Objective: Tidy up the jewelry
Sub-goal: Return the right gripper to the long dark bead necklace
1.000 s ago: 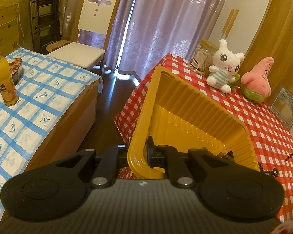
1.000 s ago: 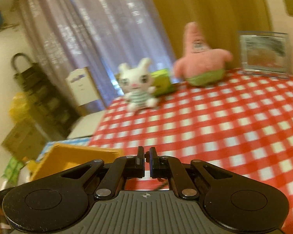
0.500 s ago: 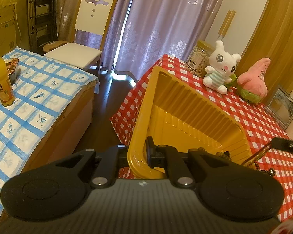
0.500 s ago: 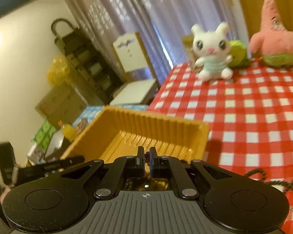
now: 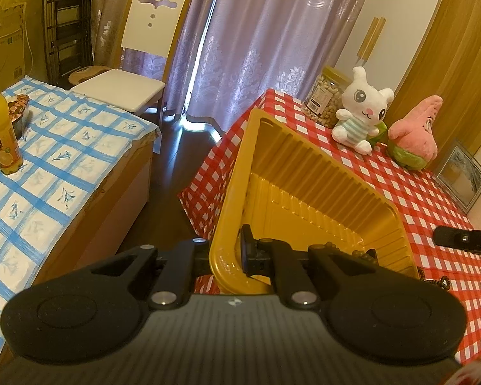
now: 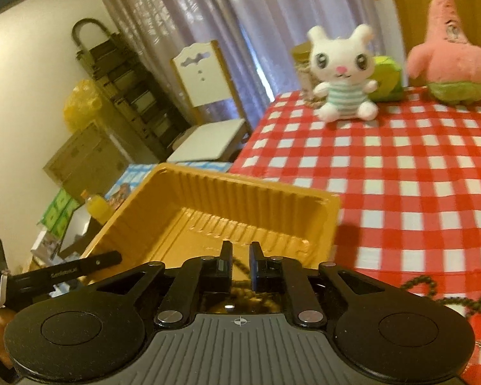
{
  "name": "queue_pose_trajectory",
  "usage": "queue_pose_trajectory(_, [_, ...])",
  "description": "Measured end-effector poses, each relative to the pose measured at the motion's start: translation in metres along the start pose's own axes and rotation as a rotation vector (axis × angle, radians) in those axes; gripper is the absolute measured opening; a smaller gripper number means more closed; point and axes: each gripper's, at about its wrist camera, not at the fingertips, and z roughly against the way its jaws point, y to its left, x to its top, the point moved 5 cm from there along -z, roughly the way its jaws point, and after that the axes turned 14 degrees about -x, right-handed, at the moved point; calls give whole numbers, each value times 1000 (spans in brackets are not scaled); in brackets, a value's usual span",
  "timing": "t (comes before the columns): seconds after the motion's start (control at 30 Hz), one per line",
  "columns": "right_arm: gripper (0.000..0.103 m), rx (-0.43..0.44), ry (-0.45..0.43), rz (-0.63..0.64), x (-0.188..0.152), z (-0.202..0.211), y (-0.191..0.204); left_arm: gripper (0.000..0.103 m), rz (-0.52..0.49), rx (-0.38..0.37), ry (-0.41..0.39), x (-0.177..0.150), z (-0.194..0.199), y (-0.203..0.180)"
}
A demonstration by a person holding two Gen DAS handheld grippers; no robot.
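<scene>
A yellow ribbed plastic tray (image 5: 304,173) is tipped up over the edge of the red checked table (image 5: 400,179). My left gripper (image 5: 231,252) is shut on its near rim. In the right wrist view the tray (image 6: 208,205) lies just ahead of my right gripper (image 6: 241,252). Its jaws are opening, and the pads press on nothing. A brown beaded strand (image 6: 245,290) lies in the tray below them. These beads (image 5: 362,253) also show in the tray's near corner. A second dark bead string (image 6: 433,292) rests on the cloth to the right.
A white rabbit plush (image 5: 362,112), a pink star plush (image 5: 417,131), a jar of nuts (image 5: 324,99) and a picture frame (image 5: 465,176) stand at the table's far side. A blue checked table (image 5: 48,166) with an orange bottle (image 5: 1,131) and a white chair (image 5: 134,64) are on the left.
My right gripper swung left over the tray and its jaws have parted. The beaded strand that hung from it half a second ago now lies in the tray. The left gripper has kept still.
</scene>
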Motion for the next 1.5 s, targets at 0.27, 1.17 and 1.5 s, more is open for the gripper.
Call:
queue_pose_trajectory(0.27, [34,-180,10,-101,-18,27,-79,8,3,3,1,-1,0,1])
queue_pose_trajectory(1.17, [50,-282,131,355,-88,-22,-76,8,2,24,15,-4,1,3])
queue_pose_trajectory(1.5, [51,-209,78,586,-92,-41,-56,8,5,25,15,-4,1,3])
